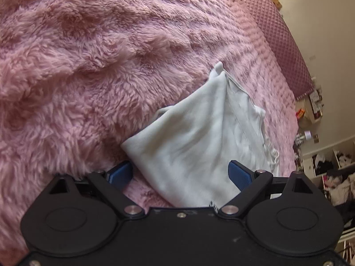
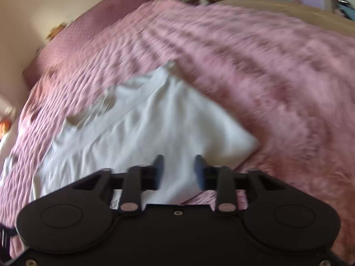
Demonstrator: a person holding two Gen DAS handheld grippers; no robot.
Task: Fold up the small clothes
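While on pink blanket [image 1: 88, 71], white garment [image 1: 195, 146] lies between parted jaws.

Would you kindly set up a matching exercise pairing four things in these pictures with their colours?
Things:
1. garment
2. blanket
3. fingers
4. wall

Colours:
A. blue
B. cream
C. white
D. pink

Pairs: 1-C, 2-D, 3-A, 4-B
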